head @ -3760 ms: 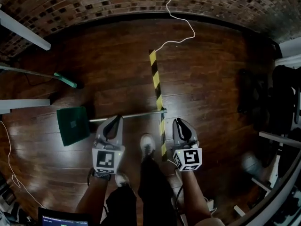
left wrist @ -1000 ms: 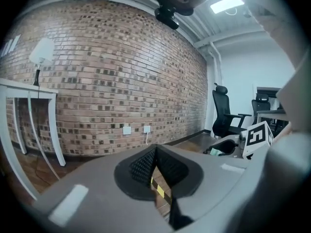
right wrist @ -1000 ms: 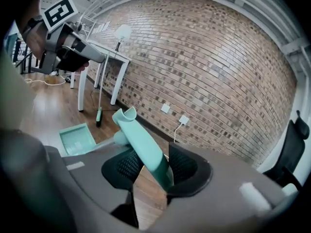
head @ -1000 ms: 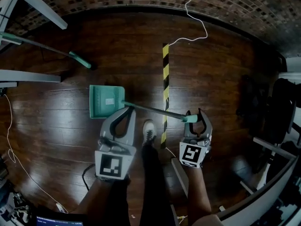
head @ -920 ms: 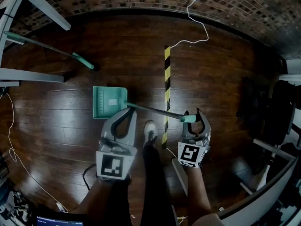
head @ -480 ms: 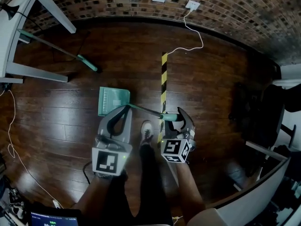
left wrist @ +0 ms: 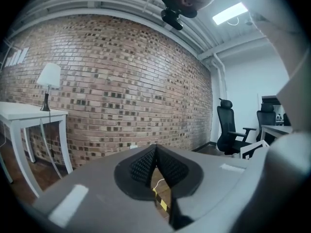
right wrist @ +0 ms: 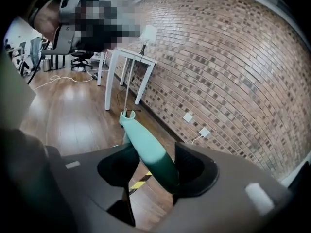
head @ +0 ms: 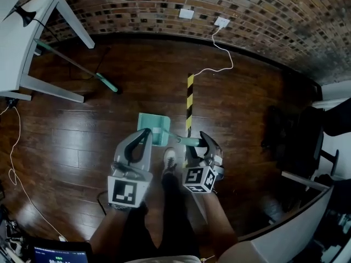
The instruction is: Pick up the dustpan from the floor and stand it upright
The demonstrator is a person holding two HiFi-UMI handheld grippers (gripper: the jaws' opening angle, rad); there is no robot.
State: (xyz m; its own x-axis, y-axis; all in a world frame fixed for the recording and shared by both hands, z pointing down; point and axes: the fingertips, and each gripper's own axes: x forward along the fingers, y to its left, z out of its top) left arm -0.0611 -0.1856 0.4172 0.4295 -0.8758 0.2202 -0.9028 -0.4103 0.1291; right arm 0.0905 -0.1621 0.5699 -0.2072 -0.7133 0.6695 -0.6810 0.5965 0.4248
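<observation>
Dustpan handle [right wrist: 141,139] sits between right gripper's [right wrist: 153,152] opening jaws.

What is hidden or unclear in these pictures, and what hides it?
- Head view: the left gripper covers part of the dustpan; looking steeply down, one cannot tell whether it touches the floor.
- Right gripper view: only the handle shows, between the opening jaws of the right gripper; the rest lies hidden behind them.
- Head view: the white table hides the far end of the green stick.
</observation>
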